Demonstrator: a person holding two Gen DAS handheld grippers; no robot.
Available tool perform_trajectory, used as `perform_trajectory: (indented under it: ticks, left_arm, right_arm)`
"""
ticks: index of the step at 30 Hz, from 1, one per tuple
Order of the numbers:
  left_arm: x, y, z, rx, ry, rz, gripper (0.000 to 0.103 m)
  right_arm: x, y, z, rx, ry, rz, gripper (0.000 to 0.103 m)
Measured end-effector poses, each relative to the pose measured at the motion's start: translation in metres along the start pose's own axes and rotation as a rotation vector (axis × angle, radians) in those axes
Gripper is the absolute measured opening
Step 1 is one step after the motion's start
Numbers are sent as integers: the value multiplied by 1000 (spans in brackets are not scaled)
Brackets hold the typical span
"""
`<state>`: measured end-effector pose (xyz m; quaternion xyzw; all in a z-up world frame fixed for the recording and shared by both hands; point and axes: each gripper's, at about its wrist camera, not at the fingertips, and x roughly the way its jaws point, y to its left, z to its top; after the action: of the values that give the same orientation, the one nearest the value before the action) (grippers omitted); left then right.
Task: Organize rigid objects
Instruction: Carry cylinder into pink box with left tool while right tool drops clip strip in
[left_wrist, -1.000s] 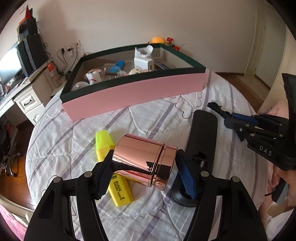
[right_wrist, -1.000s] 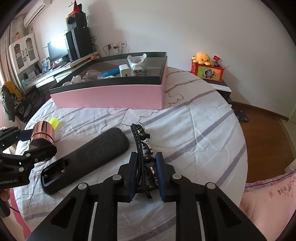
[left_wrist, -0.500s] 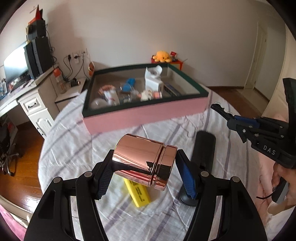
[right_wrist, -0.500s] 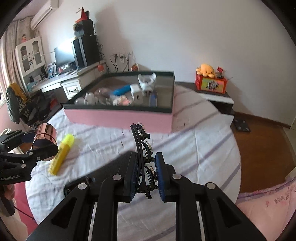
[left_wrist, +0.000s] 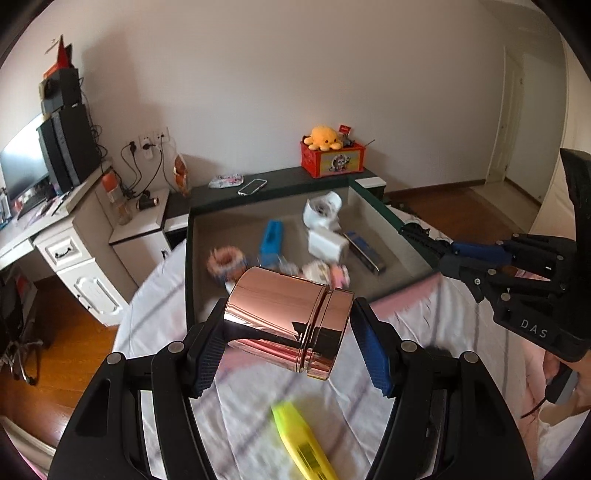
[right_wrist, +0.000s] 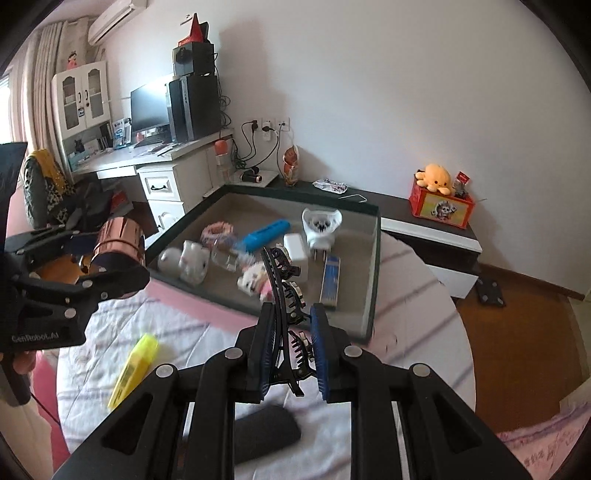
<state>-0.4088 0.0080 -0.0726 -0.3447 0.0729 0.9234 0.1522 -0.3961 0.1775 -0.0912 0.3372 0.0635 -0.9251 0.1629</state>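
Copper-coloured tin (left_wrist: 288, 321) held sideways in the left gripper (left_wrist: 286, 338), jaws wide around it; black hair clip (right_wrist: 286, 314) pinched in the right gripper (right_wrist: 291, 354), jaws nearly closed. Both hang just short of the tray (right_wrist: 373, 266), which already holds several blurred items. Left on the bed: yellow highlighter (right_wrist: 133, 369), black case (right_wrist: 266, 435).
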Motion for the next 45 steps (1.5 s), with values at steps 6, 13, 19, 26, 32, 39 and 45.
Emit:
perform_trajectory:
  ticks: [6, 13, 19, 26, 32, 39, 45]
  left_arm:
    - [41, 22, 40, 19, 36, -16, 66]
    - [96, 41, 70, 34, 97, -6, 66]
    - [142, 51, 87, 35, 150, 13, 66]
    - [184, 57, 83, 33, 222, 23, 66]
    - [195, 55, 75, 40, 245, 44, 66]
    - [175, 53, 81, 43, 187, 66, 70]
    - [143, 47, 81, 60, 133, 80, 91]
  right_arm:
    - [36, -23, 35, 3, 20, -26, 19]
    - [89, -55, 62, 55, 80, -44, 19]
    - [134, -80, 75, 96, 154, -40, 19]
    - [165, -87, 78, 84, 213, -54, 19]
    - [169, -83, 81, 69, 210, -59, 20]
    - [167, -83, 81, 75, 195, -69, 20]
    - [154, -80, 78, 81, 186, -46, 20]
